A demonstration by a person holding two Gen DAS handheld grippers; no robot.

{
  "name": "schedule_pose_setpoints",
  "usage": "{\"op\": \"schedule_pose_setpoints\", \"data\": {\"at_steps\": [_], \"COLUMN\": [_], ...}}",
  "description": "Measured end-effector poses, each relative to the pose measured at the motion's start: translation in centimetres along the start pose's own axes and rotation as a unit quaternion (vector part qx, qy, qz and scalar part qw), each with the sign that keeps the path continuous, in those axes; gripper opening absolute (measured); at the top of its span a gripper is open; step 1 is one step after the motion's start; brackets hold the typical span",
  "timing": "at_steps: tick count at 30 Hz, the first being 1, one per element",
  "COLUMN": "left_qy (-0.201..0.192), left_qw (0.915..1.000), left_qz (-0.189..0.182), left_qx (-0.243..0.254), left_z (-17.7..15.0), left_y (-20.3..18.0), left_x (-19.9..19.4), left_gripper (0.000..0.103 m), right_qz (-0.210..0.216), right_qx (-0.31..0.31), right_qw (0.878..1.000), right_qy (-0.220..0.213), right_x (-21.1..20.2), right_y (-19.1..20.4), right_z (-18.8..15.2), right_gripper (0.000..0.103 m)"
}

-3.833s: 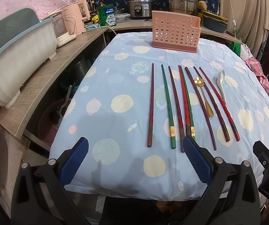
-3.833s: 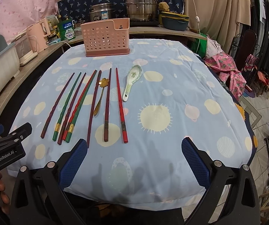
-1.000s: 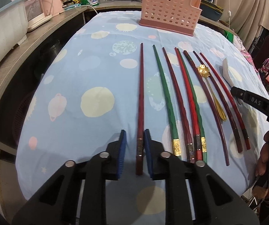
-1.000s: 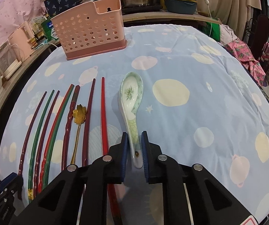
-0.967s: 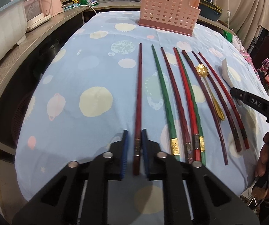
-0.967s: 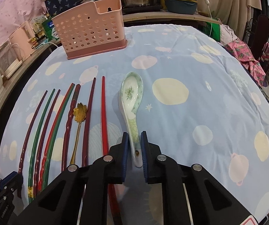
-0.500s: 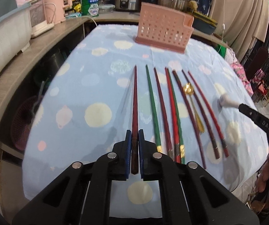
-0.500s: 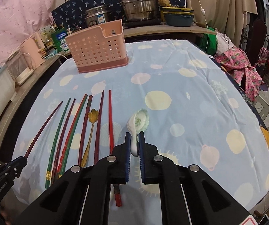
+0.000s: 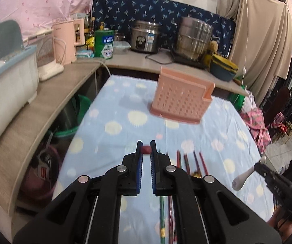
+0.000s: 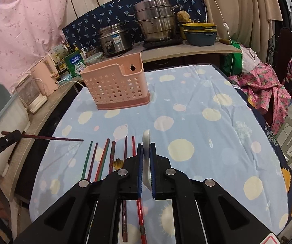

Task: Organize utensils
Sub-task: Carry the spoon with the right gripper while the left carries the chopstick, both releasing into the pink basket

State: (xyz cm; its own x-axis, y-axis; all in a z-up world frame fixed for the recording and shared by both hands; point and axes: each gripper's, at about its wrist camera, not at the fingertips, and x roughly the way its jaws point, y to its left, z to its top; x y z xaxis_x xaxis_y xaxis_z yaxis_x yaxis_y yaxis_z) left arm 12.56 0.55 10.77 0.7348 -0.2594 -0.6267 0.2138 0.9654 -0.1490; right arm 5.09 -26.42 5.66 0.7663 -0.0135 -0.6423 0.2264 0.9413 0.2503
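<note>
My left gripper (image 9: 146, 144) is shut on one dark red chopstick (image 9: 146, 149), seen end-on between the blue pads and held above the table. In the right wrist view that chopstick (image 10: 52, 138) juts out level from the left gripper (image 10: 13, 136). My right gripper (image 10: 146, 145) is shut on the white ceramic spoon (image 10: 147, 140), lifted off the cloth; the spoon (image 9: 245, 178) also shows at the lower right of the left wrist view. The pink perforated holder (image 10: 115, 85) stands at the far end of the table. Several chopsticks (image 10: 105, 154) and a gold spoon (image 10: 118, 162) lie in a row on the blue cloth.
A wooden counter (image 9: 44, 109) wraps the left and far sides, carrying a white bin (image 9: 5, 85), pink kettle (image 9: 64, 40), rice cooker (image 10: 115, 38) and steel pot (image 10: 156, 22). Pink patterned fabric (image 10: 268, 89) lies off the table's right edge. The spotted cloth (image 10: 207, 142) hangs over the table edges.
Both grippers closed, the left on the leftmost chopstick and the right on the spoon's handle, then rose; chopstick and spoon have left the cloth and the views now look toward the holder.
</note>
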Motion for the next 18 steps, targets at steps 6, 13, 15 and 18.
{"op": "schedule_pose_setpoints", "data": {"at_steps": [6, 13, 15, 18], "left_qy": [-0.036, -0.090, -0.113, -0.140], "left_qw": [0.9992, 0.9958, 0.9934, 0.9898], "left_qz": [0.007, -0.006, -0.011, -0.021], "left_qx": [0.013, 0.016, 0.018, 0.017], "left_z": [6.0, 13.4, 15.4, 18.2], "left_y": [-1.1, -2.7, -3.3, -4.0], "left_x": [1.2, 1.2, 0.8, 0.6], "left_gripper": [0.007, 0.007, 0.007, 0.007], "right_qz": [0.018, 0.051, 0.062, 0.077], "right_qx": [0.002, 0.008, 0.008, 0.007], "right_qw": [1.000, 0.998, 0.996, 0.994], "right_qy": [-0.017, -0.048, -0.061, -0.075], "right_x": [1.2, 3.8, 4.6, 6.0], "right_y": [0.6, 2.0, 2.6, 3.3], "right_z": [4.6, 11.7, 13.7, 16.3], "right_gripper": [0.006, 0.006, 0.006, 0.006]}}
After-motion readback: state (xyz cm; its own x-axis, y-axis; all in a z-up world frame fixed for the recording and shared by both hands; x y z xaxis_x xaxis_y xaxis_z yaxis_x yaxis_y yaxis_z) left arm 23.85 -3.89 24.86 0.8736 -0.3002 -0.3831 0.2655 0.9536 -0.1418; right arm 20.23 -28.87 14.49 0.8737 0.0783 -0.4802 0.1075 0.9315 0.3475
